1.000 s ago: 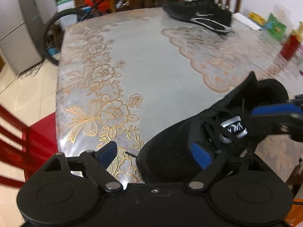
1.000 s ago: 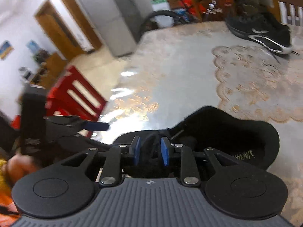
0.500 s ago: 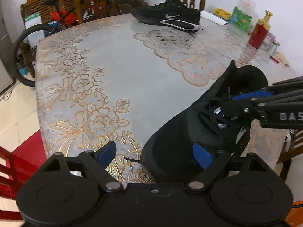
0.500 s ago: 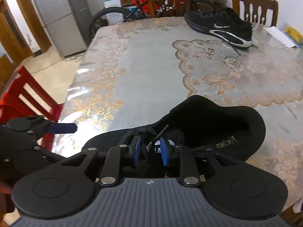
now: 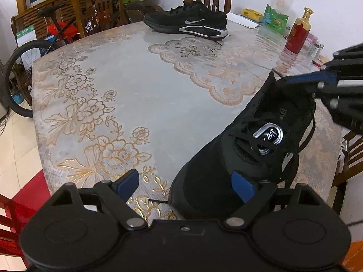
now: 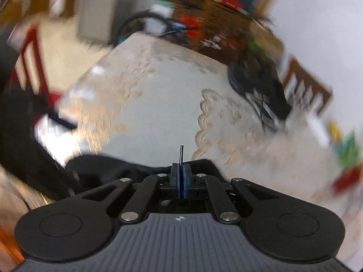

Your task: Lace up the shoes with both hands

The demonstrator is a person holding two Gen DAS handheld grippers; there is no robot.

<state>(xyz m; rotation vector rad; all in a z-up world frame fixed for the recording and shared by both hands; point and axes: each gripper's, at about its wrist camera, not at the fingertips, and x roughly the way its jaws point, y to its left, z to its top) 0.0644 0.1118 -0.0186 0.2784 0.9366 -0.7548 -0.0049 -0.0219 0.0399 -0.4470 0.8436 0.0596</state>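
Since the earlier frame, the right hand-held gripper has closed its blue pads together on the lace tip, which juts up thin and dark from between them; half a second back those pads stood apart over the tongue. It now sits above the heel end of the near shoe, as seen from the left wrist view. The left hand-held gripper holds its fingers wide apart, one pad over the tabletop, the other over the shoe's toe, clamped on nothing. The near shoe lies at the tabletop's front edge, its laces loose. A second shoe rests at the far side, well apart. The right wrist view is motion-blurred.
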